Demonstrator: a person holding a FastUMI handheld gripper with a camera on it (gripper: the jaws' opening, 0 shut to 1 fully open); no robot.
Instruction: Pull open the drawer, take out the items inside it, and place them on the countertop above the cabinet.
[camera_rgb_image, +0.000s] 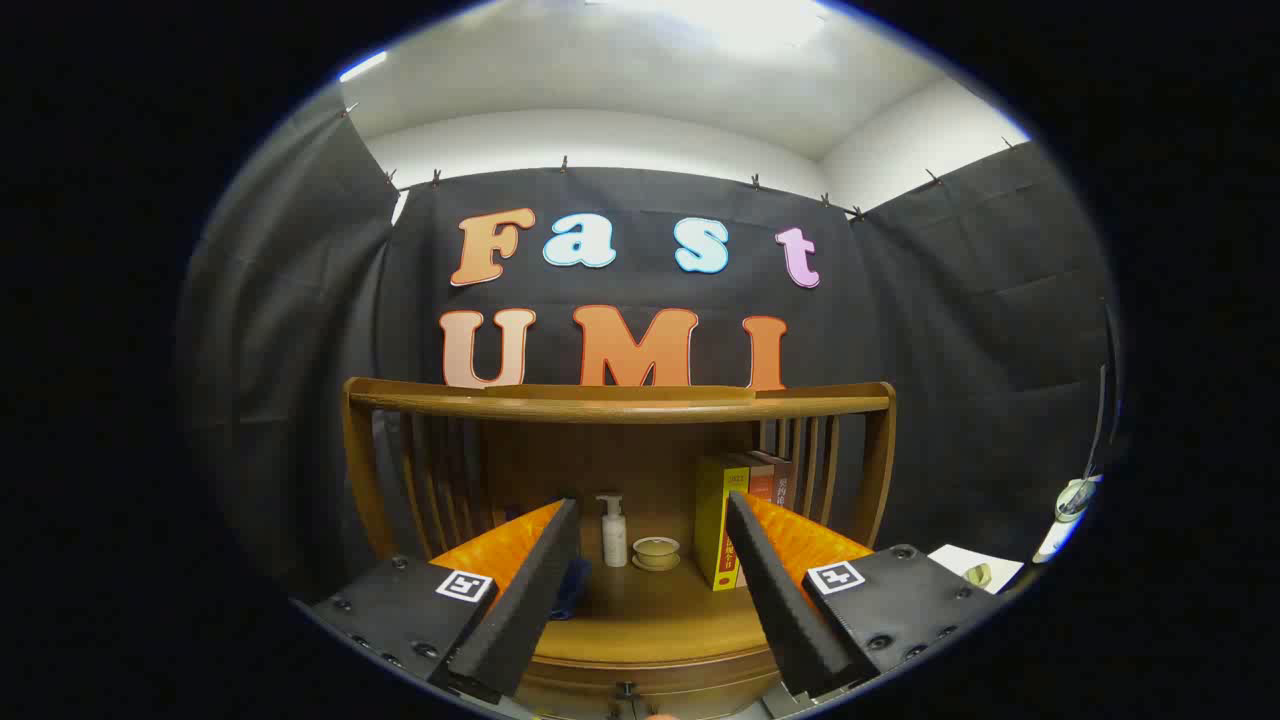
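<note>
The gripper (650, 520) is wide open and holds nothing. Beyond its fingers stand a white bottle (613, 532), a small bowl (656, 552) and some books (735, 520) on the wooden countertop (640, 620). The drawer (640, 692) is just below the fingers, shut, with a small dark knob (626, 689) on its front. The wood looks stiff and maybe heavy. I would pinch the knob and pull straight back.

Open-fingered gripper (650, 590) before wooden countertop (640, 620)
</note>
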